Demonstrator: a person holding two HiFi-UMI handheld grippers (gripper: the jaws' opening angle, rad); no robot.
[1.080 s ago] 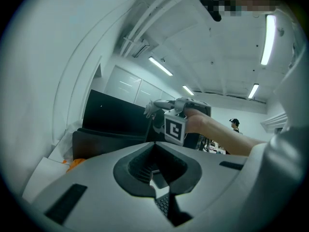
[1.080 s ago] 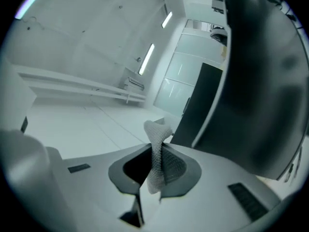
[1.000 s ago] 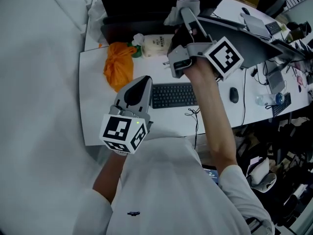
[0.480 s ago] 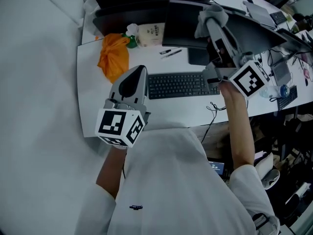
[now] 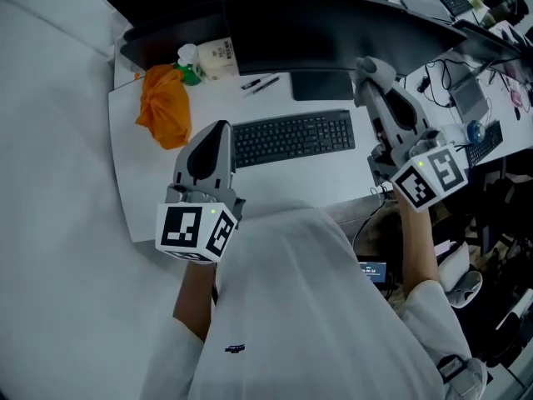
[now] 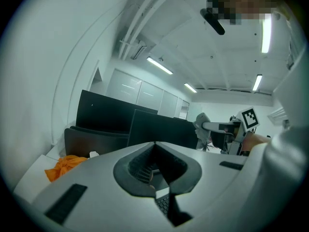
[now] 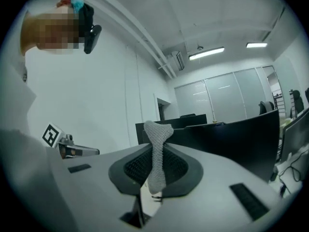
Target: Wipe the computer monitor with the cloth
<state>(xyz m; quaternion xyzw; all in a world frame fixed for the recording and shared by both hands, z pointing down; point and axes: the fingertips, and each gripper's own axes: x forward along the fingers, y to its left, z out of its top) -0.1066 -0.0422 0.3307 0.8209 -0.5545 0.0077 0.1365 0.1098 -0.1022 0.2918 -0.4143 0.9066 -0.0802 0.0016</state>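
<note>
The wide dark monitor (image 5: 333, 27) stands at the back of the white desk (image 5: 133, 173); it also shows as a dark panel (image 6: 161, 129) in the left gripper view and as a screen edge (image 7: 241, 137) in the right gripper view. My right gripper (image 5: 376, 82) is off the monitor's right end, shut on a grey knitted cloth (image 5: 372, 69) that sticks up from its jaws (image 7: 155, 144). My left gripper (image 5: 216, 136) hovers over the desk left of the black keyboard (image 5: 291, 138), jaws shut with nothing between them (image 6: 155, 145).
An orange bag (image 5: 162, 107) lies at the desk's back left, next to a white box with a green-capped bottle (image 5: 208, 57). Pens (image 5: 260, 83) lie beside the monitor's foot (image 5: 321, 84). A cluttered neighbouring desk (image 5: 475, 98) and cables are at the right.
My right gripper, with the cloth, has swept rightward and down along the monitor to its right end. The left gripper has kept its place over the desk.
</note>
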